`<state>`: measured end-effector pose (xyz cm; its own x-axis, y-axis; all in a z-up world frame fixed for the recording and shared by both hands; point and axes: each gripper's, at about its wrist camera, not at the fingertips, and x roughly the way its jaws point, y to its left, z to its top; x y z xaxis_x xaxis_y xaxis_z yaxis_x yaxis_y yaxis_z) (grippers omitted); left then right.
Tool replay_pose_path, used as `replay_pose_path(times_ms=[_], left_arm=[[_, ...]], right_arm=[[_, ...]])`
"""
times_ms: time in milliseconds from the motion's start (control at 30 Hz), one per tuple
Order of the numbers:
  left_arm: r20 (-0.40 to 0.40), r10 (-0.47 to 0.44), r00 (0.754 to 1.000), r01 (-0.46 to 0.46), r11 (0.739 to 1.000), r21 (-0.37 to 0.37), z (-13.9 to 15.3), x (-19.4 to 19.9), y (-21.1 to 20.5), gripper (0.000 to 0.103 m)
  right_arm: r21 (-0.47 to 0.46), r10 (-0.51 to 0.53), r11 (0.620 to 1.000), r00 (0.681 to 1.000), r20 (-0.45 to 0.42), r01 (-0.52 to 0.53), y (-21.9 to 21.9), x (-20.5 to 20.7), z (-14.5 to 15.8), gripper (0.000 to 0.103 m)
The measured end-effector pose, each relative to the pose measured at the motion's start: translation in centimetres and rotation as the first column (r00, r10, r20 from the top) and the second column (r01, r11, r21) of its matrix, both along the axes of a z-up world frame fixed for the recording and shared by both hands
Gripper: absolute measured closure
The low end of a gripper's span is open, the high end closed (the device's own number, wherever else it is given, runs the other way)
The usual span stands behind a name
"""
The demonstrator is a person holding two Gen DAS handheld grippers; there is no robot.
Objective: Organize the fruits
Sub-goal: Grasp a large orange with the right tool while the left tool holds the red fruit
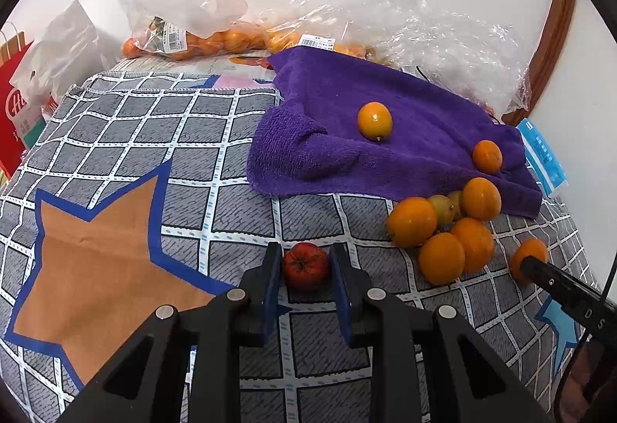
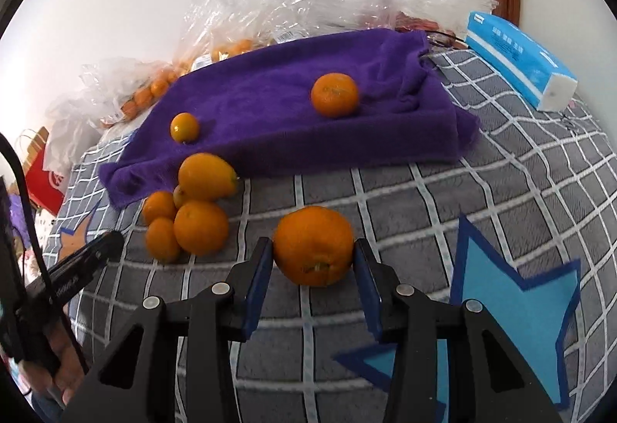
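My left gripper (image 1: 305, 268) is shut on a small red fruit (image 1: 306, 266), low over the checked cloth. My right gripper (image 2: 313, 251) is shut on a large orange (image 2: 313, 245); it also shows in the left wrist view (image 1: 529, 258) at the right gripper's tip. A purple towel (image 1: 327, 122) lies behind, with two oranges on it (image 1: 375, 121) (image 1: 487, 156); the towel shows in the right wrist view (image 2: 270, 114) too. A pile of several oranges (image 1: 443, 230) sits at the towel's front edge, also in the right wrist view (image 2: 193, 214).
Clear plastic bags with oranges (image 1: 185, 37) stand against the back wall. A red paper bag (image 1: 15, 114) is at the far left. A blue tissue pack (image 2: 516, 56) lies at the right by the towel. The checked cloth (image 1: 154, 153) covers the table.
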<state>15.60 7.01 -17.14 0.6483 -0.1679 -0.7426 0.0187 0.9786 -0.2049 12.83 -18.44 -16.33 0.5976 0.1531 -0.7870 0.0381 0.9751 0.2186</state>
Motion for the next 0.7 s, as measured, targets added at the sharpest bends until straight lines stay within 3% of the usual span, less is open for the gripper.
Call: replay_pose_path(times_ms=[233,700], left_arm=[[0.0,0.001,1.0,-0.001,1.0,-0.006,0.0,-0.1,-0.1,0.079],[0.027,-0.002,1.0,0.003,1.0,-0.019,0.3,-0.5,0.0,0.079]], right_arm=[[-0.054,0.021,0.998,1.0,0.023,-0.02,1.4,0.8,-0.7,0.059],[0.006,0.002,1.0,0.999,0.051,-0.002,1.0,1.0,-1.3,0.059]])
